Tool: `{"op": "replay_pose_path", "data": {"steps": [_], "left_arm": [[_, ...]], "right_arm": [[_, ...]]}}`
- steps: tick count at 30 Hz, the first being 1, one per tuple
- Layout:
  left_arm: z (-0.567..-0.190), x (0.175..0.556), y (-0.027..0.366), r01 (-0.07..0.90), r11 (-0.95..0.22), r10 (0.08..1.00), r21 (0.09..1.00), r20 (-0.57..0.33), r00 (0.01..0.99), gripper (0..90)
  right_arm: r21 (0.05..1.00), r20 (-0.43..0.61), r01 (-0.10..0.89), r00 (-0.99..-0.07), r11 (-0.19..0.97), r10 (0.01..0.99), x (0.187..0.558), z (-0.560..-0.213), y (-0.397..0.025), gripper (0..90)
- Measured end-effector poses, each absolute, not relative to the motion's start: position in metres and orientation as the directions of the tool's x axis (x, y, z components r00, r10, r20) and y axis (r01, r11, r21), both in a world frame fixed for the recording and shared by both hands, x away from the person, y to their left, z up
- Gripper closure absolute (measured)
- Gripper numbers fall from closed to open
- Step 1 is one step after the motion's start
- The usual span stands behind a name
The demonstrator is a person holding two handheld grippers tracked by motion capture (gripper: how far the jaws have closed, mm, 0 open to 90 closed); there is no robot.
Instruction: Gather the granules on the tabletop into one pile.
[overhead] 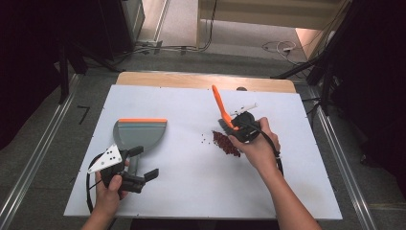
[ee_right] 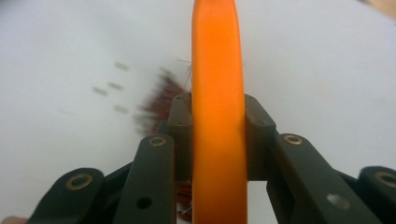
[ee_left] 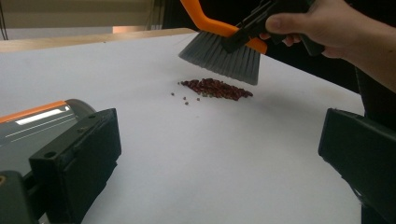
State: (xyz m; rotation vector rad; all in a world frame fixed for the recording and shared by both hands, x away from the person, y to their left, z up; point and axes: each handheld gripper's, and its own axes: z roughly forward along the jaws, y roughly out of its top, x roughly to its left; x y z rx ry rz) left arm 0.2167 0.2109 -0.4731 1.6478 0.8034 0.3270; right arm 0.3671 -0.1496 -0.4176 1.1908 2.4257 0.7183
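Note:
A grey dustpan (overhead: 141,133) with an orange lip lies on the white board (overhead: 191,191) at the left. My left gripper (overhead: 143,163) stands open just in front of it, and the dustpan (ee_left: 32,126) lies beside its left jaw with nothing between the jaws. My right gripper (overhead: 239,128) is shut on the orange handle (ee_right: 218,93) of a hand brush (overhead: 221,108). The grey bristles (ee_left: 224,56) hang just above and behind a small pile of dark red beans (overhead: 225,143), seen as a strip of beans (ee_left: 215,88) with a few strays to its left.
The board's wooden far edge (overhead: 201,79) lies beyond the brush. Metal rails (overhead: 33,163) run along both sides of the table. Cables (overhead: 280,46) lie on the floor behind. Bare white board (ee_left: 210,163) spans the gap between dustpan and beans.

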Motion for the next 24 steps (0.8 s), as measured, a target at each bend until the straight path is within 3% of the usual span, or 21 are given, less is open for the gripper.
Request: {"op": "replay_pose_path", "data": {"steps": [3,7,10,17,24], "left_arm": [[-0.473,0.217,0.210,0.323,-0.051,0.659,0.945,-0.211,0.722,0.3],[-0.473,0.216,0.211,0.321,-0.053,0.658,0.946,-0.209,0.724,0.3],[-0.472,0.215,0.212,0.320,-0.051,0.657,0.946,-0.210,0.724,0.3],[-0.473,0.216,0.213,0.322,-0.047,0.659,0.946,-0.213,0.721,0.3],[-0.473,0.217,0.213,0.322,-0.051,0.664,0.945,-0.209,0.718,0.3]], "right_arm": [[0.571,0.068,0.655,-0.638,0.495,0.767,0.362,-0.412,-0.128,68.5],[0.523,0.142,0.667,-0.682,0.530,0.717,0.359,-0.424,-0.093,68.5],[0.476,0.147,0.701,-0.658,0.531,0.738,0.366,-0.436,-0.087,68.6],[0.441,0.218,0.788,-0.559,0.431,0.800,0.386,-0.443,-0.125,68.5],[0.525,0.282,0.759,-0.582,0.386,0.763,0.376,-0.429,-0.159,68.5]]}}
